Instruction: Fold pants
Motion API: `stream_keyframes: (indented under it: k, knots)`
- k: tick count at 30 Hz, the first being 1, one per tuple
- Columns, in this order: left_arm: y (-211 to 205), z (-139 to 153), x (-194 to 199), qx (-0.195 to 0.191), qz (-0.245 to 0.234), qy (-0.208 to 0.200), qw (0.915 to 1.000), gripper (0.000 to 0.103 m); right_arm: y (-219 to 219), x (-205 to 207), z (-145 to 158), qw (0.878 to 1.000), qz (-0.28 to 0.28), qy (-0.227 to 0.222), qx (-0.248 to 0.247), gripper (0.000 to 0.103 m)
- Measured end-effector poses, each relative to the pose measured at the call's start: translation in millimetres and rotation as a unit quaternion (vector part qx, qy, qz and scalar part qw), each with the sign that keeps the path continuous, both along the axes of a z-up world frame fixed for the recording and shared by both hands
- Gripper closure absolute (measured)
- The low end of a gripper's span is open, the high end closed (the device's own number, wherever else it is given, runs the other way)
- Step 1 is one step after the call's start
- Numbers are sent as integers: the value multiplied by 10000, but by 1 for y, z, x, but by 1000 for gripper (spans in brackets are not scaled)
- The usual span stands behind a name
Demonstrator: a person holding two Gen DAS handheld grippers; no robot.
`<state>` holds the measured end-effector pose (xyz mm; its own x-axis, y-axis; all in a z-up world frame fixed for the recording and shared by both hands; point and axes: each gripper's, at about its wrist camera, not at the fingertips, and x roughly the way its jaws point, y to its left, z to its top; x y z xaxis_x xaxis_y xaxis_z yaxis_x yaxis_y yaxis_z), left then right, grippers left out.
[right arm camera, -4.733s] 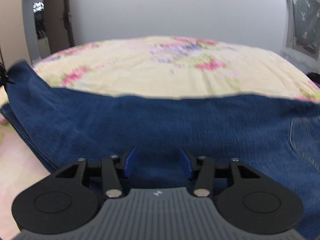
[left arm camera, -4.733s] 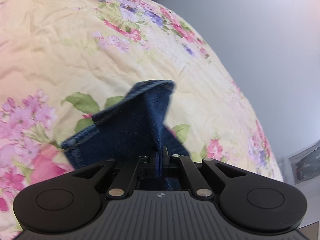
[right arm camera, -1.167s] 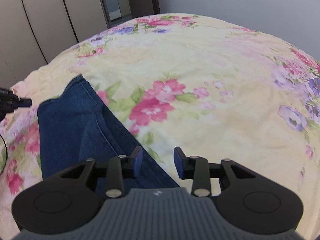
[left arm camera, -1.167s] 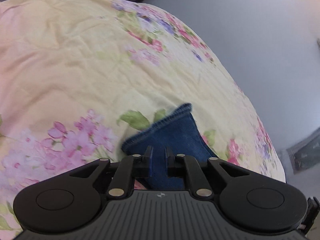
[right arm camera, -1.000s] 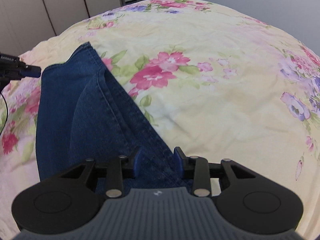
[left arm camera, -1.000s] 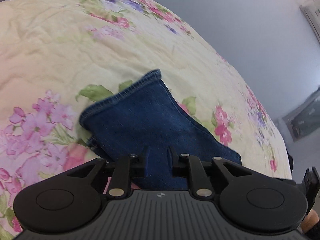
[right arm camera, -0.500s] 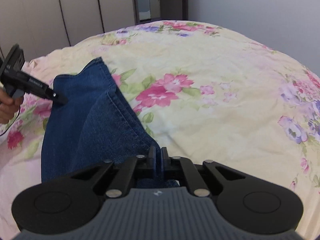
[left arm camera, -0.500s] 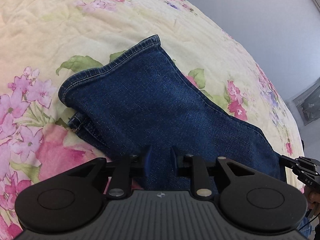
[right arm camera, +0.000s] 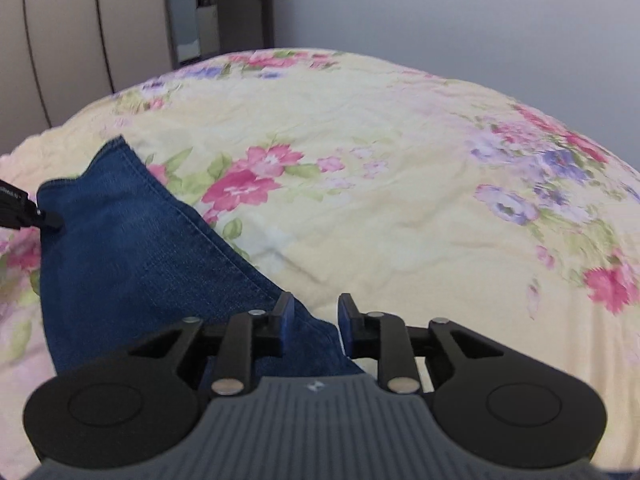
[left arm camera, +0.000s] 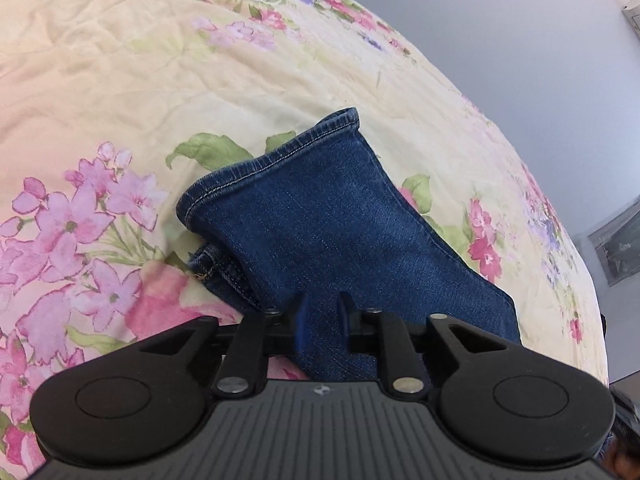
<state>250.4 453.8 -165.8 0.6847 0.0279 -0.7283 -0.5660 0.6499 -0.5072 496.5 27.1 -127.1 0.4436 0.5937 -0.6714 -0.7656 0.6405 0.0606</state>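
Note:
Dark blue denim pants [left arm camera: 320, 224] lie folded on the floral bedspread, leg hems pointing away in the left wrist view. My left gripper [left arm camera: 322, 316] is open, its jaws a small gap apart over the denim near the lower hem. In the right wrist view the pants [right arm camera: 132, 248] run up to the left. My right gripper [right arm camera: 314, 318] is open, with the folded corner of the denim lying between its jaws. The tip of the left gripper [right arm camera: 36, 216] shows at the pants' left edge.
The yellow bedspread [right arm camera: 400, 200] with pink and purple flowers covers the whole bed. A grey wall stands behind it. Beige wardrobe doors [right arm camera: 72, 40] and a dark doorway [right arm camera: 216, 8] stand at the back left in the right wrist view.
My right gripper, shut on the denim half a second ago, has opened and let it go. My left gripper has drawn back toward the hems, its jaws slightly wider.

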Motion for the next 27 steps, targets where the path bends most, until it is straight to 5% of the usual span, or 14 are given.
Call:
stream_keyframes:
  k: [5,9,11,15,20,22,25,27]
  knots:
    - [-9,-2,6,32,195,109,9997,79,-80,-82,8,9962,-704,145,491,82]
    - [-35,11,7,137,87,7,9999,79,-94,-120,-43,9932,-1035,521,-82,82]
    - [-56,20,8,271,-137,-90,9995,78,-103,-135,-56,9926,-1147,383,64,81]
    - [-102,34,11,471,-664,-317,9962,75,-130,-138,-46,9821,-1554,377,991,79]
    - [-153,30,21,206,-1034,-415,9936,70,-150,-127,-46,9777,-1846,241,971,70]
    - [-163,23,21,-90,-923,-427,9948,70,-147,-116,-65,9798,-1795,619,623,66]
    - [-161,16,9,-406,-541,-592,9960,68,-151,-118,-68,9826,-1639,443,753,64]
    - [-153,15,-3,-484,-189,-706,9961,54,-153,-119,-63,9818,-1631,404,889,64]
